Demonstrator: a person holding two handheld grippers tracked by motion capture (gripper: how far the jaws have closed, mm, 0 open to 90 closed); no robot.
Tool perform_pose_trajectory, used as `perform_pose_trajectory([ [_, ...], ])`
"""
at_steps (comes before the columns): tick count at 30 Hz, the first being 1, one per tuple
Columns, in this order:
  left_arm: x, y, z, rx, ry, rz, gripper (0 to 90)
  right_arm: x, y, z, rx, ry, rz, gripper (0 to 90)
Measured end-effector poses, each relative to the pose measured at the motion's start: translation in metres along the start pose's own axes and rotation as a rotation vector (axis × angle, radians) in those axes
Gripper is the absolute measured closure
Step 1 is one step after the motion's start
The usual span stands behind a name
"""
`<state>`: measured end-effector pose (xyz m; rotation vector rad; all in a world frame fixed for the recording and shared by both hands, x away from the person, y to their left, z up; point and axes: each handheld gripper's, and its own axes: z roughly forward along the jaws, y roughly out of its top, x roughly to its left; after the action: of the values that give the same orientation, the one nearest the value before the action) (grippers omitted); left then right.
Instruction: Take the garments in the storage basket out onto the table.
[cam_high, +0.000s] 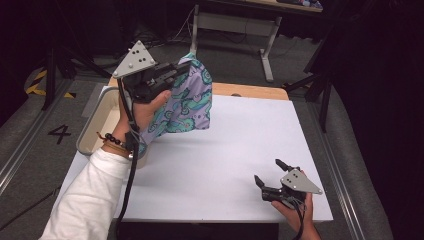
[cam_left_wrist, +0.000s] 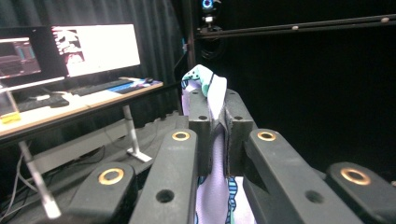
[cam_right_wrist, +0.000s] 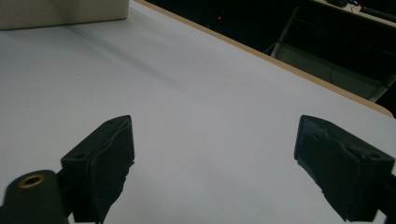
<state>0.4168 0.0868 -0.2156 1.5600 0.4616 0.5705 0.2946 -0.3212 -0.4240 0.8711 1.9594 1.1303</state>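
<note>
A lilac cloth (cam_high: 187, 102) with a teal swirl pattern hangs in the air over the table's far left part. My left gripper (cam_high: 186, 64) is shut on its top edge and holds it up. In the left gripper view the cloth (cam_left_wrist: 212, 93) is pinched between the two black jaws of my left gripper (cam_left_wrist: 218, 122), and more of it hangs below. My right gripper (cam_high: 267, 172) rests near the table's front right edge, open. In the right gripper view my right gripper (cam_right_wrist: 215, 154) has bare white table (cam_right_wrist: 196, 93) between its wide-set jaws.
A cream bin (cam_high: 100, 120) stands at the table's left edge, partly behind the left forearm. The white table top (cam_high: 235, 145) has a wooden strip along its far edge. Behind it is a desk frame (cam_high: 235, 25). A desk with monitors (cam_left_wrist: 93, 46) is in the left gripper view.
</note>
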Motion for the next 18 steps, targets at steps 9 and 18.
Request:
perform_pose_trajectory([
  [9,-0.018,0.013,0.016,-0.007,-0.045,0.014,85.0,0.000,0.000,-0.001,-0.002,-0.002,0.005,12.5],
  [18,-0.035,0.008,0.035,0.003,-0.103,0.017,85.0,-0.001,0.000,-0.001,-0.002,-0.001,0.007,12.4],
])
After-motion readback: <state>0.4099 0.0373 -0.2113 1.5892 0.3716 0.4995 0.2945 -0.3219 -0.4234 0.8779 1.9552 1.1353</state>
